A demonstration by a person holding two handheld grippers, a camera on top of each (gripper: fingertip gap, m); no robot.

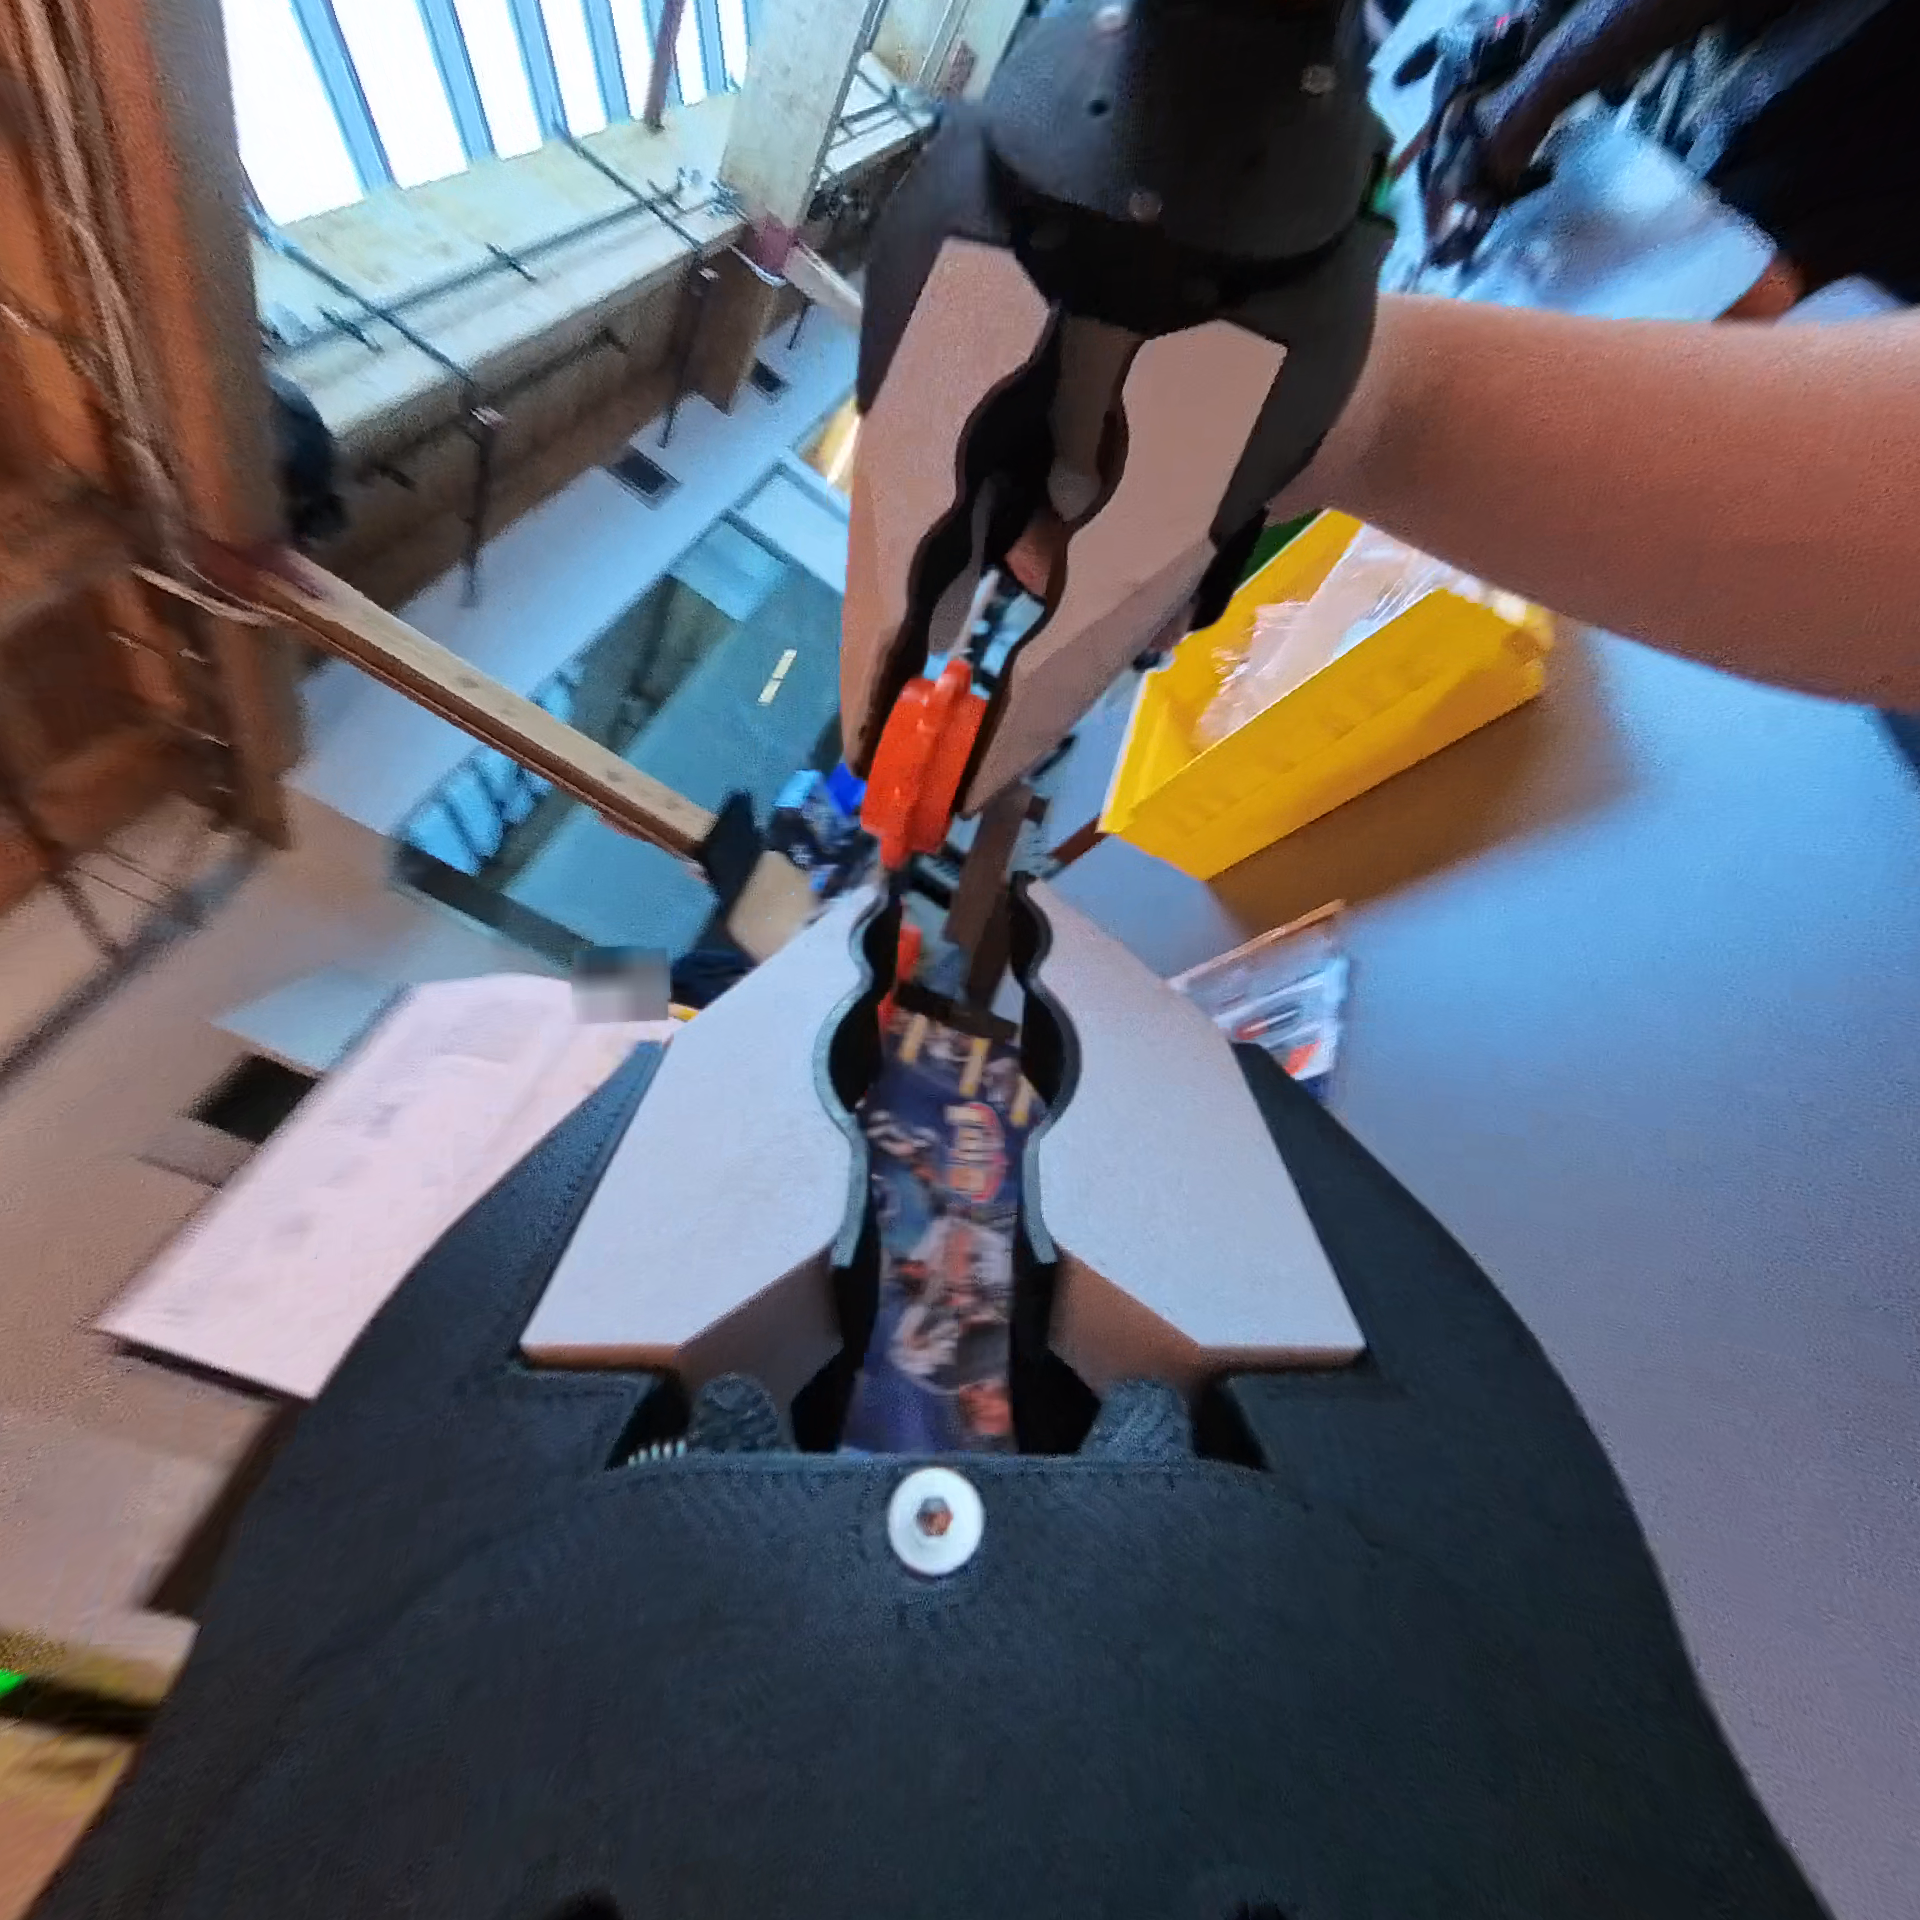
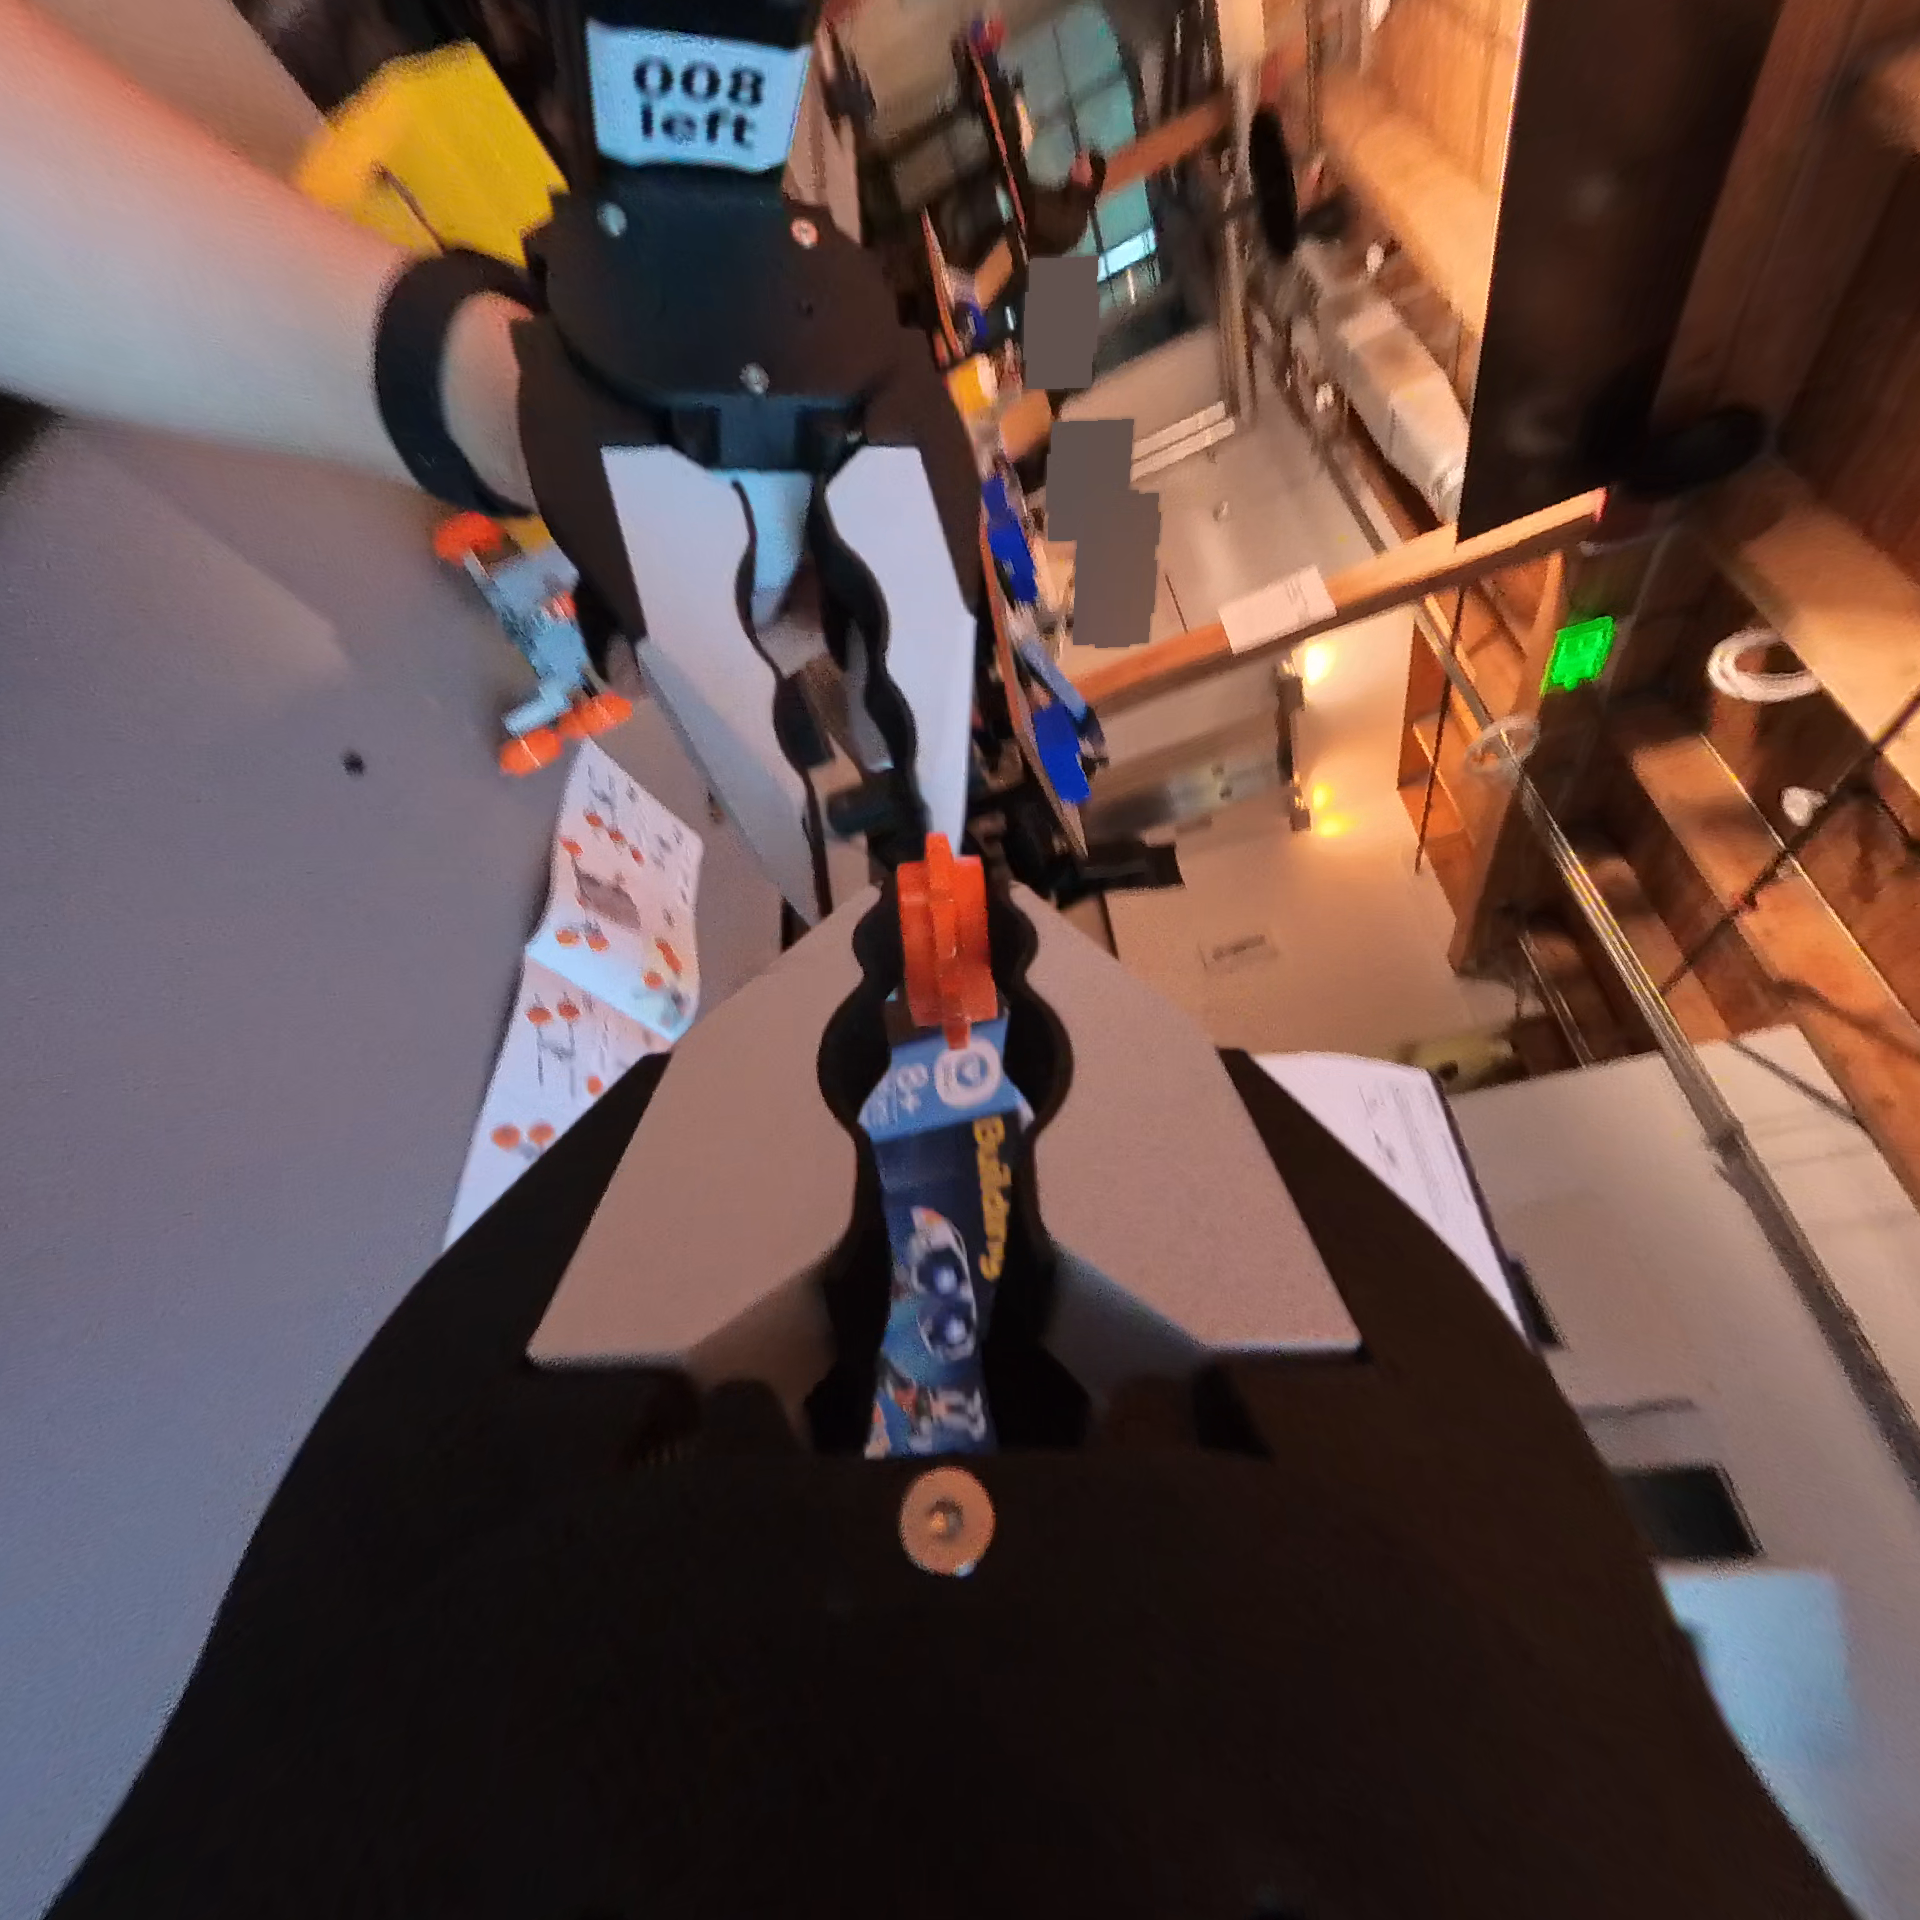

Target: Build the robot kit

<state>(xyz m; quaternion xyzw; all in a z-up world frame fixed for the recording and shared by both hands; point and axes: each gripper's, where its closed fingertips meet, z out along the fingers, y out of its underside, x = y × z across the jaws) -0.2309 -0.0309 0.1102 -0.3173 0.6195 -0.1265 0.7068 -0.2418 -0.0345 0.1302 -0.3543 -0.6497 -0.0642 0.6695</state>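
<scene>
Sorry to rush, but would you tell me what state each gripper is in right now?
Left gripper: closed, apparently on a thin dark piece.
Right gripper: closed on the orange wheel.

A grey table is seen carrying a yellow bin at the far right. On it, an instruction sheet and what may be a small orange-wheeled model are laid.

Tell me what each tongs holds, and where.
Right tongs pinch the orange wheel across its flat faces, at their tips. Left tongs: narrow gap, hold cannot be told.
</scene>
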